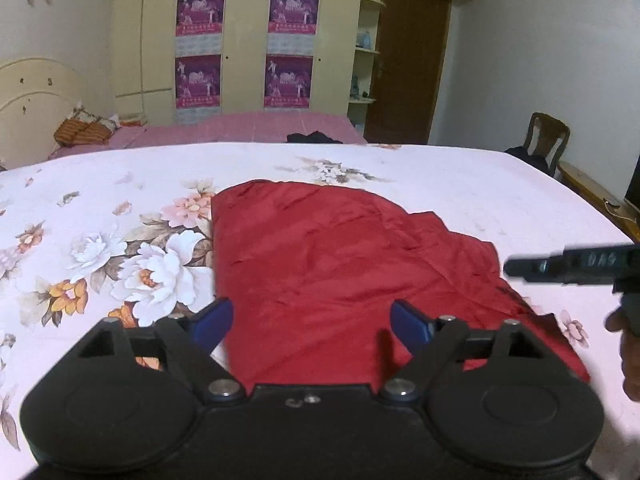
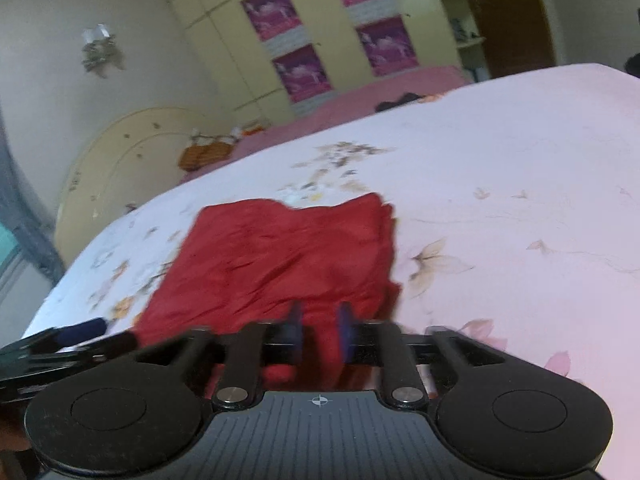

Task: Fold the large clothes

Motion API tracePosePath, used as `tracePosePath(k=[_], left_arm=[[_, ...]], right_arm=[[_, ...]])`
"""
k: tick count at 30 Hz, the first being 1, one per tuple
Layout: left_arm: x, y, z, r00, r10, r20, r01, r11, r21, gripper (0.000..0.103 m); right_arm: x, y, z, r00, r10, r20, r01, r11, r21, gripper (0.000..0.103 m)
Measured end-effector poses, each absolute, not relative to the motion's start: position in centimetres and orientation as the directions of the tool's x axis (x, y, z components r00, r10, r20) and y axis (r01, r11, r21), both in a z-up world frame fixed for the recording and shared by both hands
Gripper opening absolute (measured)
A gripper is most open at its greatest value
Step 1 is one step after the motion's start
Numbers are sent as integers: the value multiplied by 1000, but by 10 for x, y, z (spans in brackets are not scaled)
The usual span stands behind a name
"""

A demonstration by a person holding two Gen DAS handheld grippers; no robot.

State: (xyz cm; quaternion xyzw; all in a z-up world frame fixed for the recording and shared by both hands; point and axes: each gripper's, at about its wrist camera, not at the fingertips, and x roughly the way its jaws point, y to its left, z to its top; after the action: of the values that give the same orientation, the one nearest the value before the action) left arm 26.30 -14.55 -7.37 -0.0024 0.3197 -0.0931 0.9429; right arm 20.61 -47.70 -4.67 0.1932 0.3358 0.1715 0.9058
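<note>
A red garment (image 1: pixel 320 256) lies folded and creased on the floral bed sheet (image 1: pixel 120 208). My left gripper (image 1: pixel 312 322) hovers over the garment's near edge, jaws wide apart, and its blue pads (image 1: pixel 212 320) touch nothing. In the blurred right wrist view, my right gripper (image 2: pixel 320 322) is over the near right part of the garment (image 2: pixel 280 252). Its jaws stand a little apart, red cloth shows in the gap, and the pads do not press on it. One of the right gripper's fingers (image 1: pixel 528 267) reaches in from the right edge. A left pad (image 2: pixel 86 328) shows at the lower left.
A hand (image 1: pixel 624 328) is at the right edge. Behind the floral sheet is a pink bedspread (image 1: pixel 256 128) with dark clothes (image 1: pixel 316 137) and a cushion (image 1: pixel 82 132). A wardrobe (image 1: pixel 240 40), a door (image 1: pixel 408 60), a chair (image 1: pixel 544 140) and a wooden bench (image 1: pixel 596 196) line the room.
</note>
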Motion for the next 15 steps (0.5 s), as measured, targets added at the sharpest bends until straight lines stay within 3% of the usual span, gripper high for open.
tracePosePath(k=[2, 6, 7, 8, 9, 12, 15], left_arm=[[275, -138, -78, 756, -187, -627, 161, 982, -99, 75], [297, -118, -93, 707, -213, -675, 107, 975, -196, 74], [300, -114, -96, 697, -218, -683, 97, 973, -211, 77], [301, -112, -99, 693, -219, -687, 89, 972, -220, 77], [303, -109, -102, 690, -218, -690, 81, 971, -225, 77], [302, -107, -105, 688, -211, -695, 65, 971, -230, 78], [300, -106, -108, 686, -209, -697, 47, 969, -244, 82]], right_arm=[[219, -484, -50, 713, 446, -541, -155, 853, 499, 59], [244, -497, -65, 678, 495, -543, -102, 795, 598, 58], [247, -501, -68, 672, 516, -532, -97, 773, 627, 51], [251, -502, -72, 664, 534, -523, -98, 756, 647, 29], [253, -502, -74, 666, 528, -528, -94, 761, 642, 17], [254, -497, -72, 680, 545, -491, -158, 763, 627, 10], [264, -486, -89, 632, 522, -573, -150, 808, 571, 10]])
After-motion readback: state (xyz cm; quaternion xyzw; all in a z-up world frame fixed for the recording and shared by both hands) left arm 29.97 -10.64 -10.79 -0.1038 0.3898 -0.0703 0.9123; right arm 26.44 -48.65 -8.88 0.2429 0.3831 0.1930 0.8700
